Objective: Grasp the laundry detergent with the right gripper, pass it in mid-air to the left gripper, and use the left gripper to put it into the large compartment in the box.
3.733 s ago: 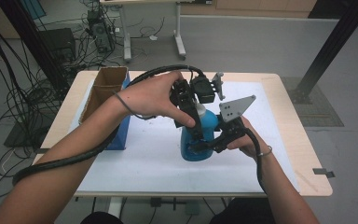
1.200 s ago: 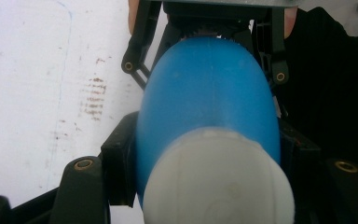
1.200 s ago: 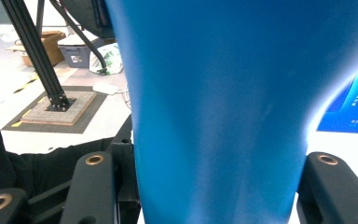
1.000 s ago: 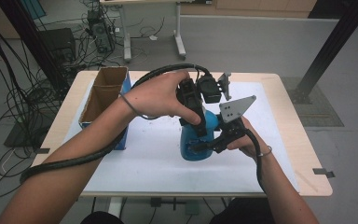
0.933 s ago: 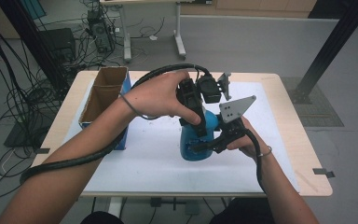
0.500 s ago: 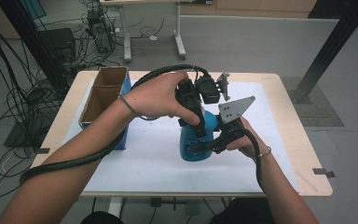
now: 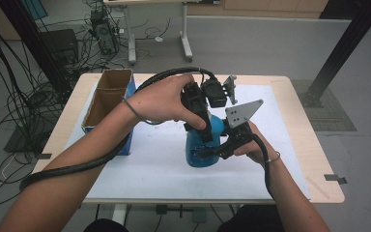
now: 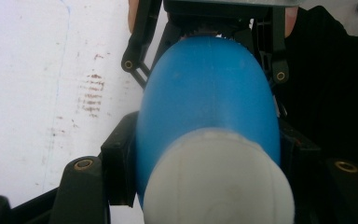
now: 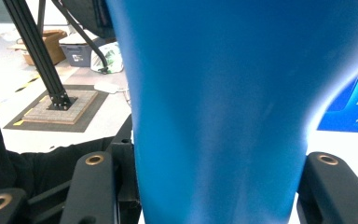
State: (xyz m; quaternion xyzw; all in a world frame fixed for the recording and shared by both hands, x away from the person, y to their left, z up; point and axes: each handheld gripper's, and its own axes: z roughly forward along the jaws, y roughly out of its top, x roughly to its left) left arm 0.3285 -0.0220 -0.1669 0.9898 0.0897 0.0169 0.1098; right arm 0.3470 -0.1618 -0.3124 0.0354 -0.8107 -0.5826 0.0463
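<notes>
A blue bottle (image 7: pixel 199 155) with a white cap (image 8: pixel 219 184) stands on the white mat (image 7: pixel 149 166) near the table's middle. My left gripper (image 7: pixel 206 134) comes down from above and is shut on the bottle's top, the cap sitting between its jaws in the left gripper view (image 8: pixel 208 164). From the right side, my right gripper (image 7: pixel 211 152) is shut on the bottle's lower body. The blue bottle (image 9: pixel 219 102) sits between the black jaws in the right gripper view (image 9: pixel 214 189). The right gripper (image 8: pixel 206 29) also appears at the bottle's far end in the left gripper view.
An open cardboard box (image 7: pixel 108 96) with a blue side stands at the table's left. The wooden table (image 7: pixel 316 162) shows bare edge at the right. Cables and a black post (image 7: pixel 340 48) lie on the floor beyond.
</notes>
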